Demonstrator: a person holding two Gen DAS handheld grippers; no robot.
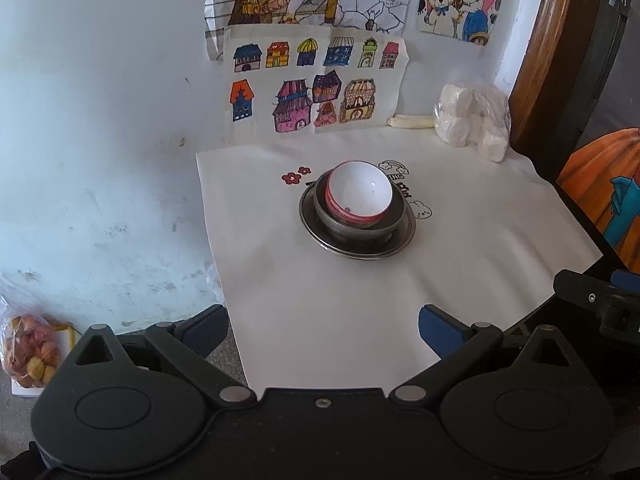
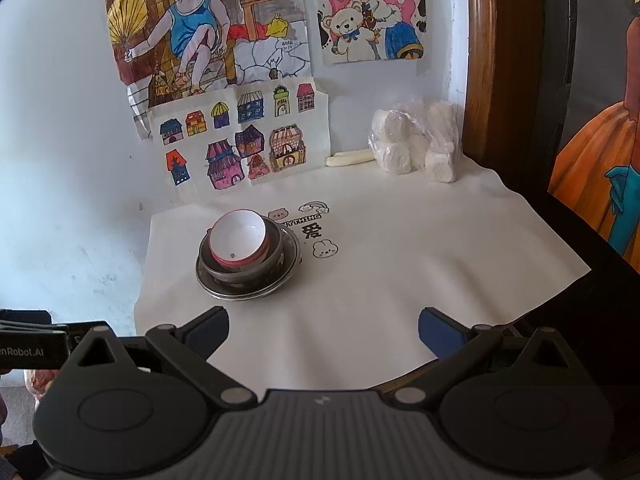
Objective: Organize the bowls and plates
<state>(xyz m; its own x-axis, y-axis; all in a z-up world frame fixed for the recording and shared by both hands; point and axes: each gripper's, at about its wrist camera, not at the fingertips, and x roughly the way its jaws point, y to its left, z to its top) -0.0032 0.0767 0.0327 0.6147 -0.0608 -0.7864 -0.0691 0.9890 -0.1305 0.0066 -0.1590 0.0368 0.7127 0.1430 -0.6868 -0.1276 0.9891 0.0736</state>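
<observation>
We see the left gripper (image 1: 323, 334) wide open, nothing between the blue pads (image 1: 439, 331), hovering over the near edge of the white cloth (image 1: 360, 300). Mid-cloth: metal plate (image 1: 404, 236), metal bowl (image 1: 394, 220) on it, red-rimmed white bowl (image 1: 358, 190) nested inside, tilted left. Bagged white rolls (image 1: 472, 120) far right by the wall. Mesh bag of produce (image 1: 30, 352) on the floor, near left.

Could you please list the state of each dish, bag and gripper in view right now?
White bowl: tilted, nested in the metal bowl.
Metal bowl: upright on the plate.
Plate: flat on the cloth, bottom of the stack.
Plastic bag: full, against the wall.
Left gripper: open, empty.
Right gripper: open, empty.
</observation>
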